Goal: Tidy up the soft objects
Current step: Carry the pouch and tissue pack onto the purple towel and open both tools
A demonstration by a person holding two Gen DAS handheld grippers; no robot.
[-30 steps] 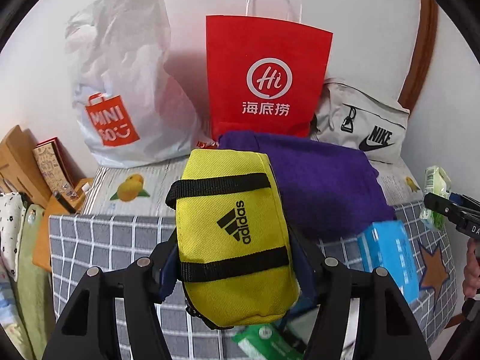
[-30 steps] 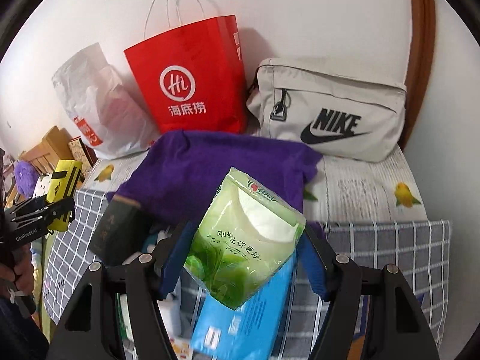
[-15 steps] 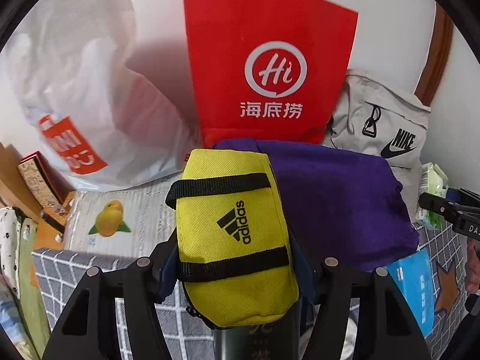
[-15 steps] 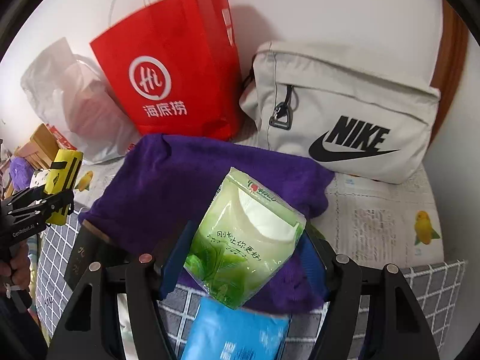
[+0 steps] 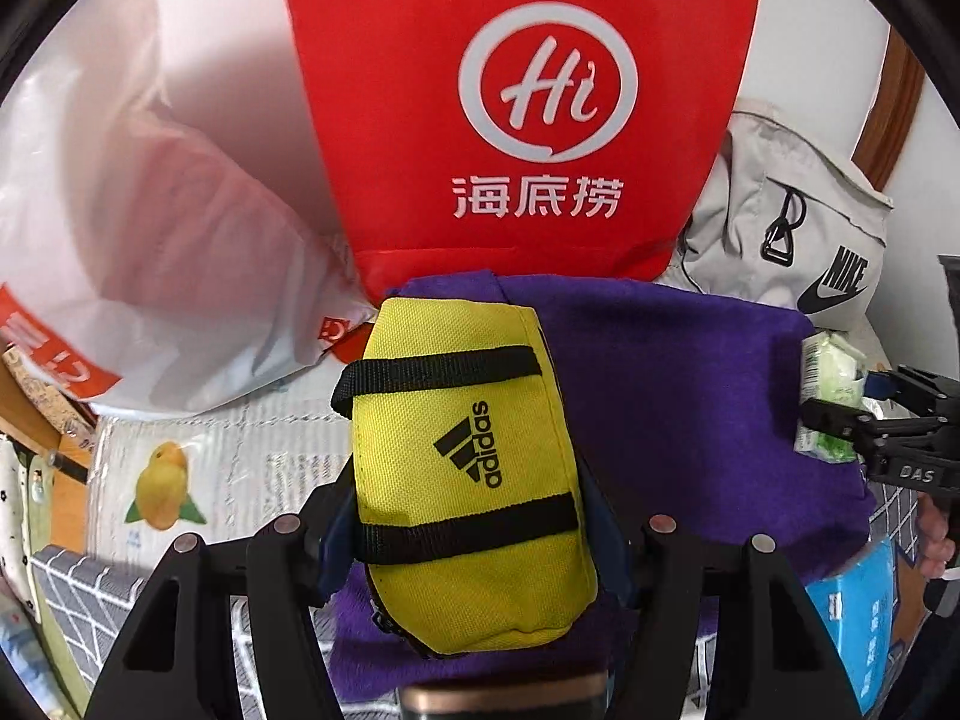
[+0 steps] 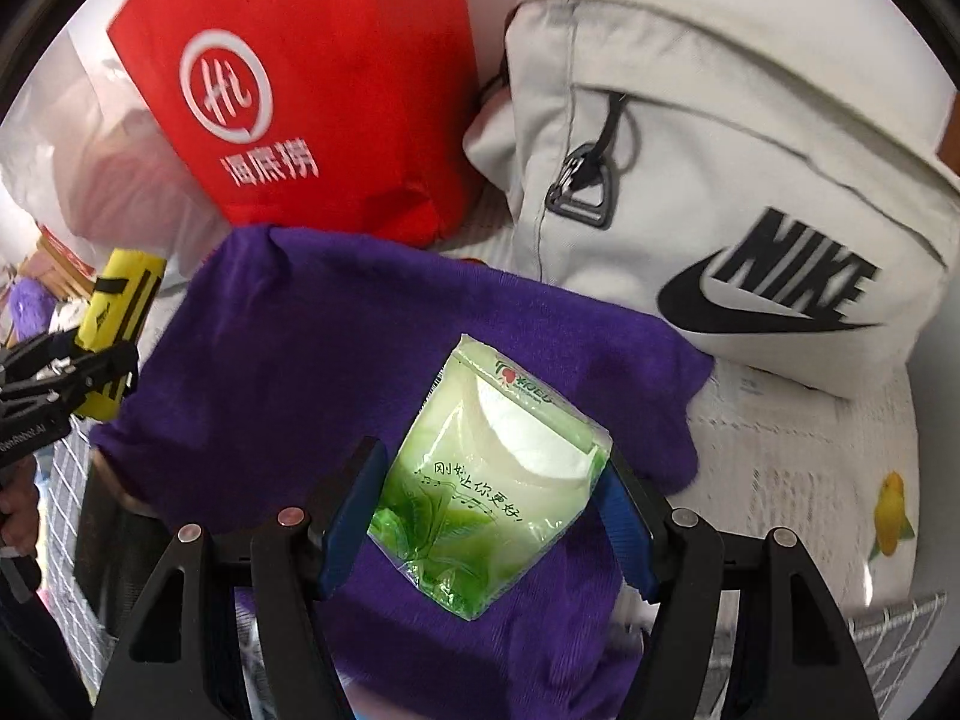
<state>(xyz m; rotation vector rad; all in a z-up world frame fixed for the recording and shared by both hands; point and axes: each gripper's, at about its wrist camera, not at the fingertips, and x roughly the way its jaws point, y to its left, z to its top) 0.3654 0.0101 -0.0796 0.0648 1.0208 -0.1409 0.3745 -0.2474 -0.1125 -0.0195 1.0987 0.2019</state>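
My left gripper (image 5: 474,516) is shut on a yellow Adidas pouch (image 5: 468,480) with black straps, held above the left end of a folded purple cloth (image 5: 678,396). My right gripper (image 6: 486,516) is shut on a green tissue pack (image 6: 498,492), over the same purple cloth (image 6: 360,360). Each gripper shows at the edge of the other's view: the right gripper (image 5: 840,414) with the tissue pack (image 5: 831,372) at the right, the left gripper (image 6: 90,354) with the yellow pouch (image 6: 120,300) at the left.
A red paper bag (image 5: 516,108) stands against the wall behind the cloth, a white plastic bag (image 5: 150,228) to its left and a grey Nike bag (image 6: 750,180) to its right. A blue pack (image 5: 858,606) lies on the checked cover (image 5: 78,594). A hand (image 5: 936,534) holds the right gripper.
Both grippers have moved forward and down toward the bags at the wall, each still holding its item. The bags now fill both views, and the purple cloth lies under both grippers.
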